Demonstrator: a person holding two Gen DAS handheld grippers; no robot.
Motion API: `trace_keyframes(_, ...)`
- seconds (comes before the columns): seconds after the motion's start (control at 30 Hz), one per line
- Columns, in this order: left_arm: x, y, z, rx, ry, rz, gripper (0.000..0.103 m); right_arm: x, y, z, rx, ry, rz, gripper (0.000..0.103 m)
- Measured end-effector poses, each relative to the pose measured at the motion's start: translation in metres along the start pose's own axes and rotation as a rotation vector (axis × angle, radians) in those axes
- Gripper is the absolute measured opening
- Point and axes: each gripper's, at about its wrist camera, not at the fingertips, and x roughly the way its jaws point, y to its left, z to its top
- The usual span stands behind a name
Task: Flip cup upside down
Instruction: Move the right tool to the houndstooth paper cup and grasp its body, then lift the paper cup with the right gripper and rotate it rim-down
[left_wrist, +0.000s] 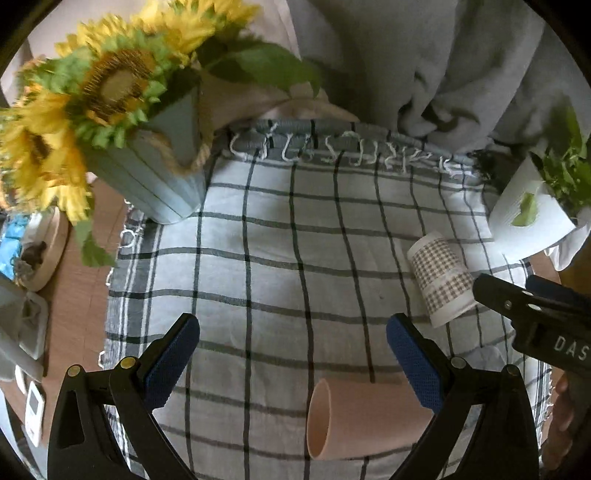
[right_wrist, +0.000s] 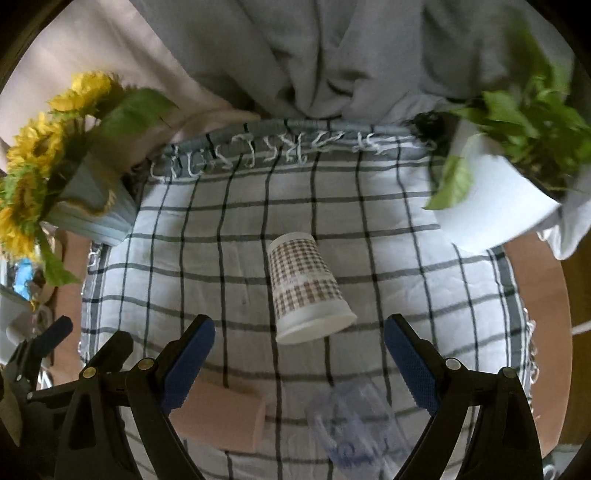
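Note:
A checked paper cup (right_wrist: 304, 286) stands upside down, wide rim down, on the plaid cloth (right_wrist: 406, 258); it also shows in the left wrist view (left_wrist: 439, 280). A pink cup (left_wrist: 354, 421) lies on its side on the cloth, open mouth to the left; it shows in the right wrist view (right_wrist: 218, 417) too. A clear plastic cup (right_wrist: 354, 432) lies low in the right wrist view. My left gripper (left_wrist: 293, 362) is open and empty above the pink cup. My right gripper (right_wrist: 299, 360) is open and empty, just before the checked cup.
A blue pot of sunflowers (left_wrist: 110, 122) stands at the back left. A white pot with a green plant (right_wrist: 506, 184) stands at the back right. Grey fabric (right_wrist: 332, 55) hangs behind. Small items (left_wrist: 33, 258) sit on the wooden table at far left.

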Motion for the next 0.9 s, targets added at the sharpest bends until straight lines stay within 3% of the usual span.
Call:
trace_keyframes(0.27,0.039,-0.009,0.009,0.04,0.08,0.018,0.103,0.06,0.007,0.024,-0.076,0.153,-0.02,0.093)
trace_keyframes(0.5,0.065,-0.01,0.013,0.031,0.144,0.023,0.103,0.099,0.008,0.029,-0.119,0.228,-0.077,0.091)
trace_keyframes(0.67,0.077,-0.009,0.02,0.018,0.165,0.036,0.103,0.112,0.005,0.031,-0.109,0.245,-0.084,0.083)
trace_keyframes(0.83,0.084,-0.008,0.026,0.009,0.181,0.044,0.103,0.118,0.002,0.029,-0.091,0.269,-0.058,0.065)
trace_keyframes(0.9,0.082,-0.008,0.026,0.014,0.176,0.047,0.103,0.119,-0.002,0.031,-0.08,0.266,-0.049,0.064)
